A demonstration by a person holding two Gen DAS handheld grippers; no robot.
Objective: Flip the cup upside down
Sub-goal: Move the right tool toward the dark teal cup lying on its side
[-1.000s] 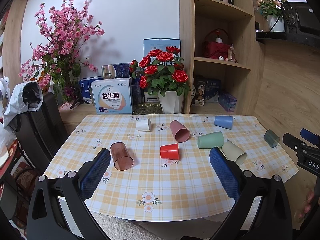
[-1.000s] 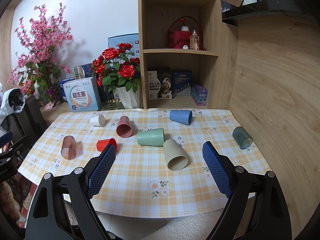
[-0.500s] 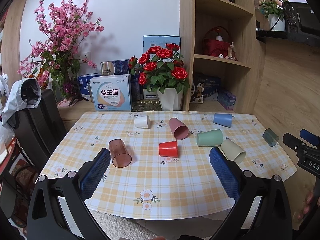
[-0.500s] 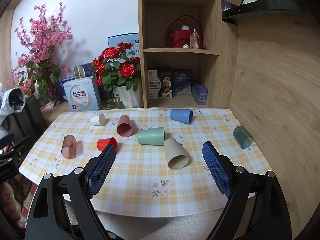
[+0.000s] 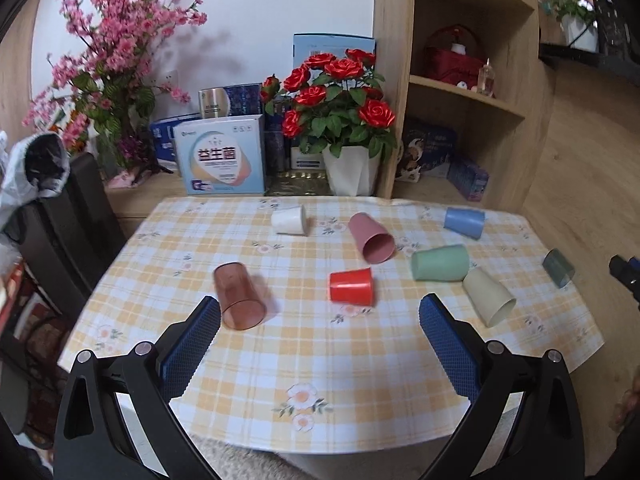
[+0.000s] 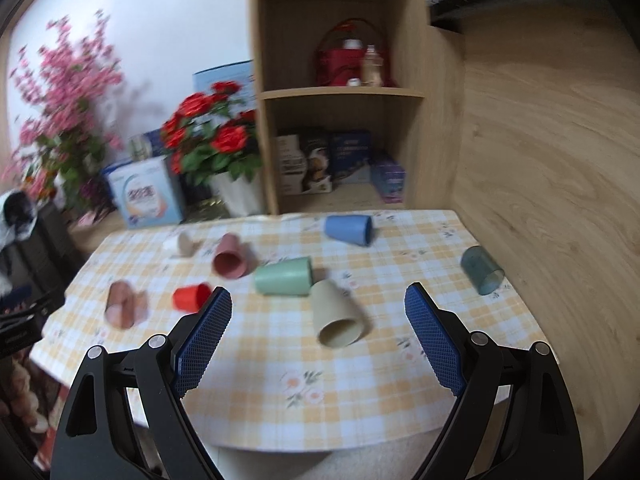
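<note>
Several cups lie on their sides on the checked tablecloth [image 5: 320, 344]: a clear brown cup [image 5: 239, 295], a red cup [image 5: 351, 286], a white cup [image 5: 288, 220], a pink cup [image 5: 372, 237], a green cup [image 5: 440, 263], a beige cup [image 5: 489, 297], a blue cup [image 5: 464, 222] and a dark teal cup [image 5: 559, 268]. My left gripper [image 5: 319, 314] is open and empty, above the near table edge in front of the red cup. My right gripper [image 6: 318, 306] is open and empty, with the beige cup [image 6: 338, 314] between its fingers in the view, farther off.
A pot of red roses [image 5: 344, 120], boxes [image 5: 220, 156] and pink blossoms [image 5: 108, 60] stand behind the table. A wooden shelf unit [image 6: 340, 92] and a wooden wall [image 6: 540, 140] bound the back right. A black chair [image 5: 68, 220] stands at the left.
Both grippers have moved forward toward the table, so the cups look larger. The right wrist view has turned and is blurred. No cup has moved.
</note>
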